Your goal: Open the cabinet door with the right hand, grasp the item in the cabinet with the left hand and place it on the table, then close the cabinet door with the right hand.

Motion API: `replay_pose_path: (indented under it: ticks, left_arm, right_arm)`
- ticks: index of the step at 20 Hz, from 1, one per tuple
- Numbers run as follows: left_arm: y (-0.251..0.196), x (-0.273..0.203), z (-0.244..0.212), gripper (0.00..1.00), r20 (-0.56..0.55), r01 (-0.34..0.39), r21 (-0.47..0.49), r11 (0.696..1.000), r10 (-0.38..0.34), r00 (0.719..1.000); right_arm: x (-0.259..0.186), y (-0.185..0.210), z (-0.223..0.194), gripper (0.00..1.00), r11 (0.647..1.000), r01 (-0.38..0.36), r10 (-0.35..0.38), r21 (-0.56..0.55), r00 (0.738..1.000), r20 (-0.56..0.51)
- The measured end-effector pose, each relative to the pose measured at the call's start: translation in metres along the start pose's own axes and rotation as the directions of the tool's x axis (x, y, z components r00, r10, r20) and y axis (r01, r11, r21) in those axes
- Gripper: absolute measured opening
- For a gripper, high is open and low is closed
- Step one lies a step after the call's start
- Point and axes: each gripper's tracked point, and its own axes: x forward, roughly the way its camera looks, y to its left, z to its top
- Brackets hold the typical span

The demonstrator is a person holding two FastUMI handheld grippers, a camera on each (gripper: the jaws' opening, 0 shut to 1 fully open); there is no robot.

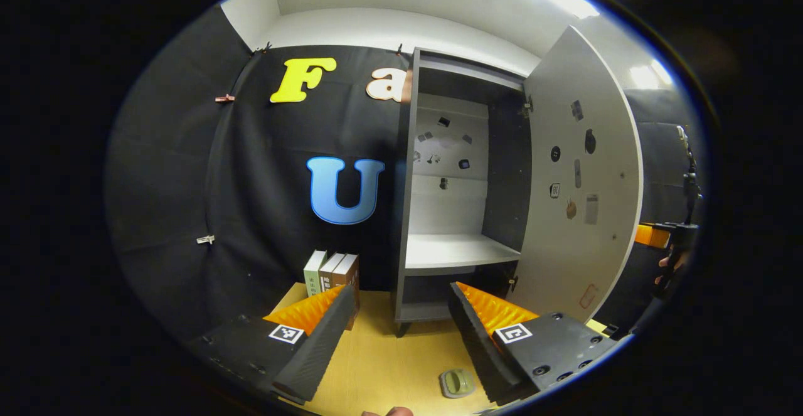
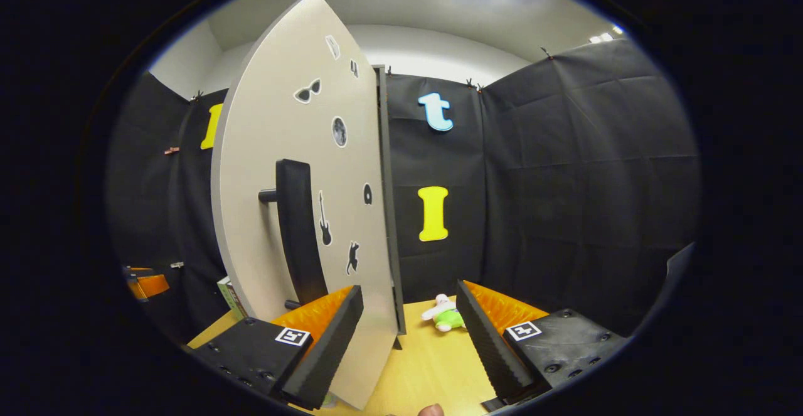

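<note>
Closing comes next: the item (image 1: 457,383) lies on the surface (image 1: 382,353) between your left claw (image 1: 401,334) fingers, spread and empty. Bring your right claw (image 2: 408,341), also spread, onto the door (image 2: 295,184) handle (image 2: 298,234), just left.

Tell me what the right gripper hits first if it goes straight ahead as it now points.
Most likely nothing near: the right gripper, open, points past the cabinet door's edge, over the table toward the plush toy and the booth wall behind it. The door stands just left of that line; depth is unclear.
</note>
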Motion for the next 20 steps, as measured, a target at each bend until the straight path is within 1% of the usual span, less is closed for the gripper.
replay_pose_path:
  ticks: [3,8,11,12,13,14,15,16,17,20]
  left_arm:
    - [0.005,-0.001,-0.004,0.95,-0.012,0.001,-0.012,1.0,-0.001,1.0]
    - [0.014,0.0,-0.005,0.95,-0.015,-0.002,-0.017,1.0,0.002,1.0]
    - [0.016,0.001,-0.006,0.95,-0.018,-0.002,-0.02,1.0,0.001,1.0]
    - [0.018,0.001,-0.004,0.92,-0.014,-0.004,-0.019,1.0,0.004,1.0]
    - [0.018,0.001,-0.003,0.95,-0.012,-0.005,-0.019,1.0,0.004,1.0]
    - [0.019,0.0,-0.002,0.95,-0.009,-0.008,-0.019,1.0,0.008,1.0]
    - [0.021,-0.002,-0.001,0.92,-0.005,-0.012,-0.018,1.0,0.012,1.0]
    - [0.022,-0.003,0.001,0.92,-0.001,-0.014,-0.016,1.0,0.014,1.0]
    - [0.023,-0.004,0.002,0.95,0.001,-0.018,-0.015,1.0,0.018,1.0]
    - [0.026,-0.008,0.004,0.95,0.003,-0.026,-0.009,1.0,0.026,1.0]
  right_arm:
    - [0.008,0.031,-0.005,0.97,0.998,-0.058,0.058,0.006,0.998,-0.01]
    - [0.026,0.066,-0.015,0.97,0.992,-0.12,0.121,0.048,0.992,-0.025]
    - [0.03,0.104,-0.02,0.97,0.981,-0.174,0.177,0.082,0.984,-0.03]
    - [0.031,0.116,-0.021,0.97,0.976,-0.197,0.2,0.092,0.979,-0.032]
    - [0.03,0.127,-0.023,0.97,0.971,-0.219,0.223,0.095,0.974,-0.035]
    - [0.029,0.135,-0.024,0.97,0.967,-0.239,0.243,0.089,0.969,-0.036]
    - [0.027,0.141,-0.024,0.97,0.964,-0.254,0.257,0.075,0.966,-0.037]
    - [0.025,0.146,-0.025,0.98,0.962,-0.267,0.269,0.058,0.962,-0.037]
    - [0.022,0.148,-0.026,0.98,0.961,-0.274,0.276,0.044,0.96,-0.036]
    - [0.015,0.145,-0.027,0.98,0.958,-0.284,0.285,0.026,0.958,-0.037]
